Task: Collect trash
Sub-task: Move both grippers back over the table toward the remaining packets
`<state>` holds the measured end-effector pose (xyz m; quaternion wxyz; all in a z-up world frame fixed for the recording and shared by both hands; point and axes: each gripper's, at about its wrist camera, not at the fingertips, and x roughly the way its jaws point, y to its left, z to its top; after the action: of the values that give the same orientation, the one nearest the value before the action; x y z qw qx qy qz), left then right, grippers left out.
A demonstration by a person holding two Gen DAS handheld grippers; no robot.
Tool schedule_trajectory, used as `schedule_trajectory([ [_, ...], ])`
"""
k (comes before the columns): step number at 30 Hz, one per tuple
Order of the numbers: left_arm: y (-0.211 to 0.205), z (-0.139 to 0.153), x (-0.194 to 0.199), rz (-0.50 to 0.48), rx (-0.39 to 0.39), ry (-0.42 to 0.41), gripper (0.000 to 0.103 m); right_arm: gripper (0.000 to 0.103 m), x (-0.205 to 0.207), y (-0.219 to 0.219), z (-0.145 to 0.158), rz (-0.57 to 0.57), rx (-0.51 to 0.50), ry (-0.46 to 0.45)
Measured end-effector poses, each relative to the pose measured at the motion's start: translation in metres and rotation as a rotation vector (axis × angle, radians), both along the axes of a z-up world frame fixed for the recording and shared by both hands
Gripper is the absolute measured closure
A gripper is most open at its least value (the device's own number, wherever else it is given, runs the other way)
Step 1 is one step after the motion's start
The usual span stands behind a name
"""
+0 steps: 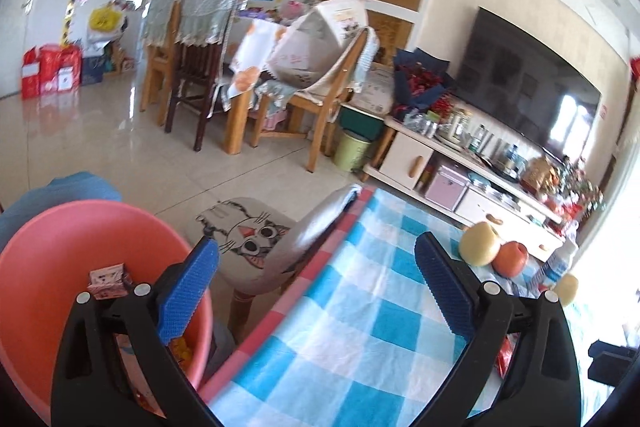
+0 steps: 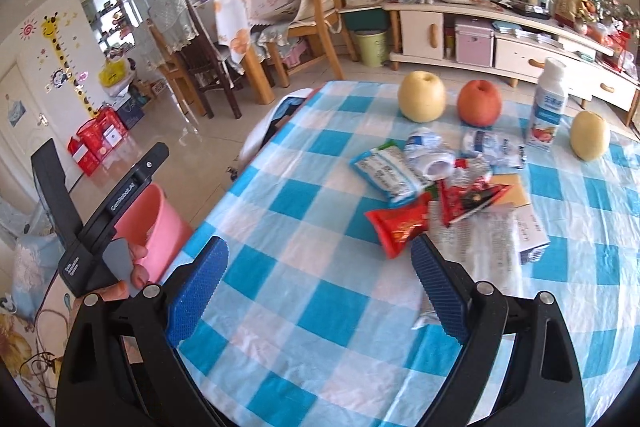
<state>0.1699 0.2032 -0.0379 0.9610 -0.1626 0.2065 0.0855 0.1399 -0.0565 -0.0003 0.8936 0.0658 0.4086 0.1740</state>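
Observation:
A pile of trash lies on the blue checked tablecloth (image 2: 328,307): a red snack wrapper (image 2: 398,225), a red-black wrapper (image 2: 470,199), a blue-white packet (image 2: 386,173), crumpled plastic (image 2: 430,155) and a small carton (image 2: 528,227). My right gripper (image 2: 320,287) is open and empty, just short of the pile. My left gripper (image 1: 316,287) is open and empty, over the table's left edge beside a pink bin (image 1: 52,267) that holds a small carton (image 1: 108,281). The bin also shows in the right wrist view (image 2: 156,223).
A pear (image 2: 422,95), an apple (image 2: 479,102), a yogurt bottle (image 2: 547,105) and another pear (image 2: 590,135) stand at the table's far side. A cat-print stool (image 1: 248,235) stands left of the table. Dining chairs (image 1: 320,99) and a TV cabinet (image 1: 460,179) lie beyond.

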Motion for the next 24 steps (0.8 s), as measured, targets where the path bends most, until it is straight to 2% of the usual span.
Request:
schedule_trajectory([
  [9, -0.069, 0.005, 0.009, -0.113, 0.151, 0.016, 0.004, 0.008, 0.001, -0.053, -0.005, -0.078, 0.007, -0.011],
  [15, -0.103, -0.001, 0.021, -0.193, 0.163, 0.089, 0.004, 0.008, 0.004, -0.084, -0.008, -0.123, 0.025, -0.002],
  [24, -0.143, -0.008, 0.028, -0.352, 0.15, 0.111, 0.004, 0.007, 0.016, -0.14, -0.005, -0.258, 0.062, 0.01],
])
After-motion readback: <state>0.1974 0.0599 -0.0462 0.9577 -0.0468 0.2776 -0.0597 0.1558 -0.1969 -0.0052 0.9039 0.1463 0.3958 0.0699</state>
